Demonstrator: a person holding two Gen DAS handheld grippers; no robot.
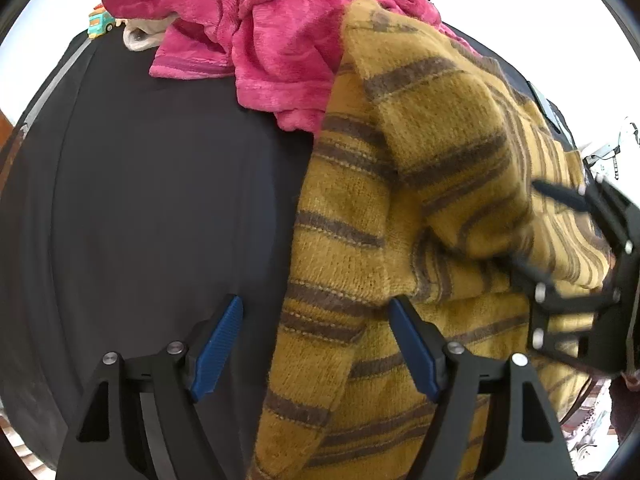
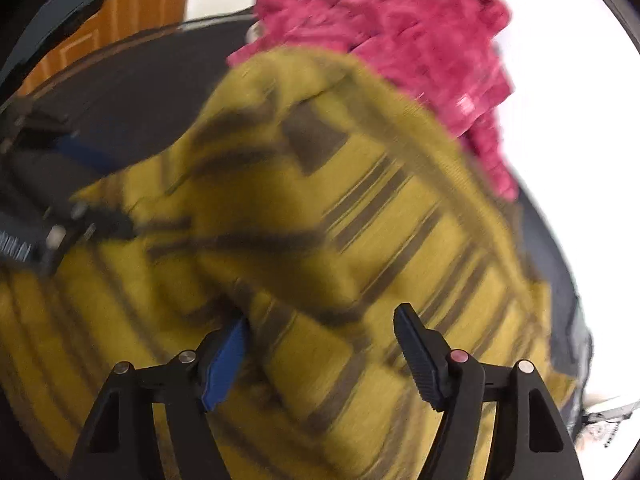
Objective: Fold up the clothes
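A mustard-yellow sweater with brown stripes [image 1: 400,208] lies bunched on a black surface [image 1: 140,200], one part folded over the rest. My left gripper [image 1: 316,312] hovers over the sweater's left edge, its blue pads wide apart and pressing on nothing. My right gripper [image 2: 322,320] is over the middle of the blurred sweater [image 2: 320,208], jaws apart, with cloth lying between and below them. The right gripper [image 1: 540,232] also shows at the right of the left wrist view, its fingers straddling a fold. The left gripper [image 2: 60,200] appears at the left edge of the right wrist view.
A pink fleece garment [image 1: 260,28] is heaped at the far side, touching the sweater's top; it is also visible as pink fleece [image 2: 400,40]. A small toy truck [image 1: 100,22] and a cream cloth [image 1: 140,36] sit at the far left. A wooden door [image 2: 132,12] stands beyond.
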